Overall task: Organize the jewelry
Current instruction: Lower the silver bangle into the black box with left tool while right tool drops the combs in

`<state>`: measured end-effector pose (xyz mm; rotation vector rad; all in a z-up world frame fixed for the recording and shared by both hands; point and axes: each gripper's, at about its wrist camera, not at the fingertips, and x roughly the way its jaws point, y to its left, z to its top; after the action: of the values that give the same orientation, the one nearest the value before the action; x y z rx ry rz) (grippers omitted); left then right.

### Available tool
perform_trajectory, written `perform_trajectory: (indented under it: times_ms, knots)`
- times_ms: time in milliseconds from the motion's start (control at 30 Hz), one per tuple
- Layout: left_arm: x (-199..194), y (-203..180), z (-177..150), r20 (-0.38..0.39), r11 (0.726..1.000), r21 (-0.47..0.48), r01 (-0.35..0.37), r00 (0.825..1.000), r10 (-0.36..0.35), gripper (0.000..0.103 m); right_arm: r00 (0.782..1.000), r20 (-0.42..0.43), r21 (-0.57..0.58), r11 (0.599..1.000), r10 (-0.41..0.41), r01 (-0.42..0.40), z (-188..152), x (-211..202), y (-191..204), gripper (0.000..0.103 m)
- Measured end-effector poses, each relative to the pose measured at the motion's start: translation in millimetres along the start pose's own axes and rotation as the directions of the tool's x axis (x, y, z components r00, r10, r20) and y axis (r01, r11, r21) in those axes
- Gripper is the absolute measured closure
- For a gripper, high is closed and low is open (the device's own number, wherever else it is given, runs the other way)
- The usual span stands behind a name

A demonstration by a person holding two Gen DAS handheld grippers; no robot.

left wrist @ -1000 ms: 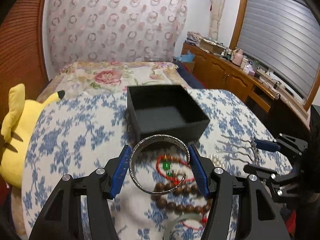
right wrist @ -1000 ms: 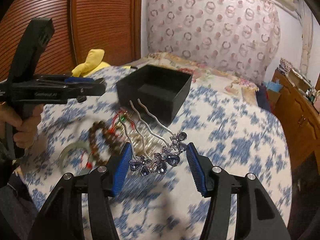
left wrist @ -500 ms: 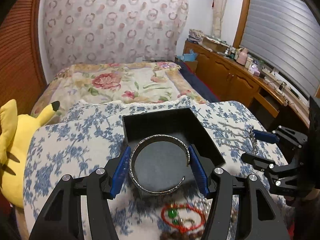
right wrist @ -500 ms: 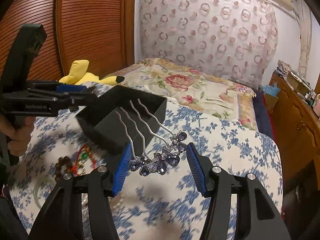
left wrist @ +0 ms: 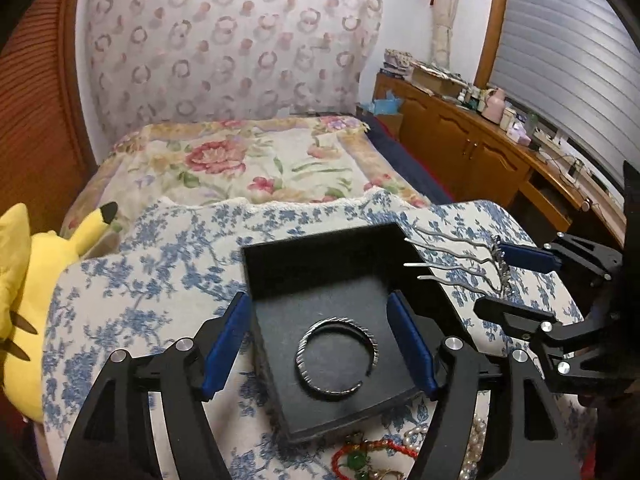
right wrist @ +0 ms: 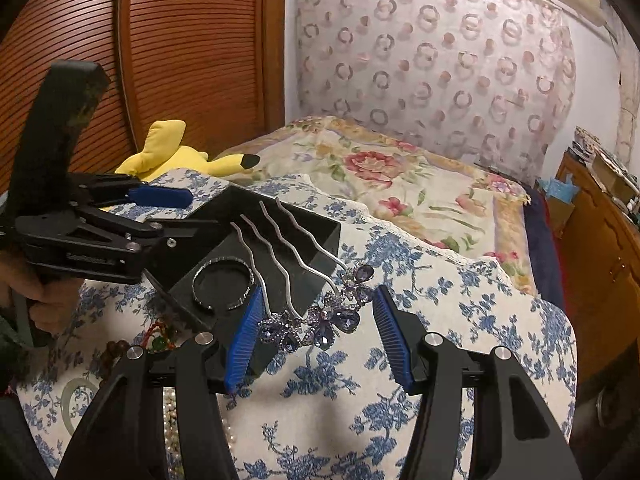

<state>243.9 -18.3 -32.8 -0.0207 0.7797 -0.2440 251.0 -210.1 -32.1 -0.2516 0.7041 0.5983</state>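
Note:
An open black box (left wrist: 320, 264) stands on the blue-flowered cloth. A silver open bangle (left wrist: 336, 354) lies flat on the box floor (right wrist: 224, 284). My left gripper (left wrist: 320, 344) hovers over the box's near end. Its jaws are opening, wide of the bangle and not touching it. It also shows at the left of the right wrist view (right wrist: 176, 212), held by a hand. My right gripper (right wrist: 318, 338) is shut on a hair comb with purple jewelled flowers (right wrist: 316, 320). The comb's wavy prongs (left wrist: 440, 256) reach over the box's right rim.
Near the box's front lie a red cord bracelet with a green bead (left wrist: 360, 456), pearls (right wrist: 172, 412), wooden beads (right wrist: 112, 350) and a pale jade bangle (right wrist: 74, 394). A yellow plush toy (left wrist: 24, 296) sits at the table's left edge. Behind are a bed (left wrist: 248, 160) and wooden cabinets (left wrist: 472, 148).
The left gripper carried the bangle forward over the box, then widened and let it go onto the box floor. The right gripper brought the comb up to the box's rim.

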Motion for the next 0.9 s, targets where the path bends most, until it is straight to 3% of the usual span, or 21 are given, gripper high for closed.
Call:
perform_trajectory:
  times_ms: [433,900]
  knots:
    - [-45.4,40.1,-30.0,0.05,0.996,-0.052,-0.068,0.996,0.071,0.03,0.997,-0.065,-0.118,0.992,0.043,-0.05,10.6,30.9,41.5,0.044]
    - [-63.7,52.0,-51.9,0.062,0.993,-0.076,-0.088,0.994,0.093,0.03,0.993,-0.102,-0.134,0.988,0.065,-0.079,14.4,37.0,51.5,0.043]
